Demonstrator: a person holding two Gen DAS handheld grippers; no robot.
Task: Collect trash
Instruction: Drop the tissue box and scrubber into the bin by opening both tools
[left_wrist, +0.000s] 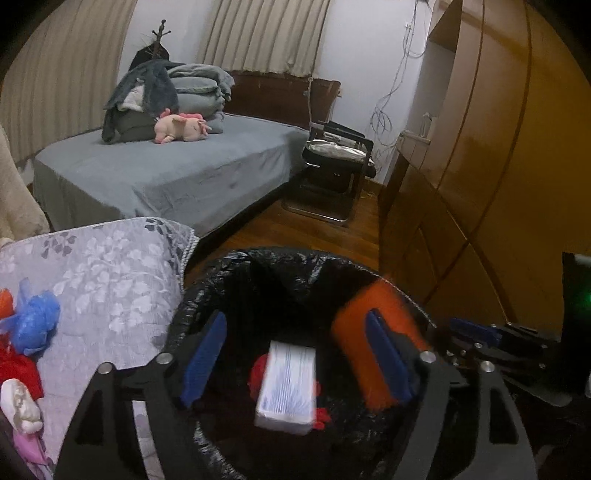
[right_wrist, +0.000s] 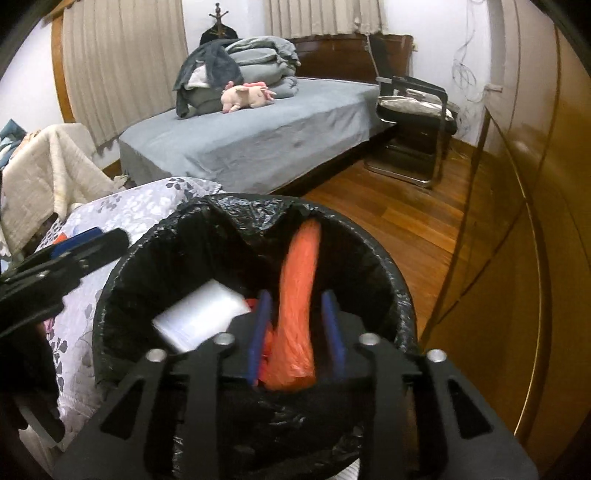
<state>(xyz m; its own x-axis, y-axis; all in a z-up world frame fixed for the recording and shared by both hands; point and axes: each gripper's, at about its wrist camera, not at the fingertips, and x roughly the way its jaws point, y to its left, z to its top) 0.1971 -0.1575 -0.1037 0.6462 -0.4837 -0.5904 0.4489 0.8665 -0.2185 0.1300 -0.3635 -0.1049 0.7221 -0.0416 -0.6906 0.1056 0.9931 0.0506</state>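
In the left wrist view, the left tool (left_wrist: 295, 354) hung over the black-lined trash bin (left_wrist: 229, 273) at lower centre, its blue pads spread wide and clear of everything. A white packet (left_wrist: 286, 387), blurred, lay below and between them inside the bin, probably let go there. More scraps, a blue plastic bag (left_wrist: 35, 321) among them, waited on the floral cloth (left_wrist: 110, 266) at lower left.

In the right wrist view, the right tool (right_wrist: 297, 332) pointed into the same bin, its pads parted. An orange plastic bag (right_wrist: 299, 295) stood between them, touching neither as far as I could tell, seemingly released to drop in.
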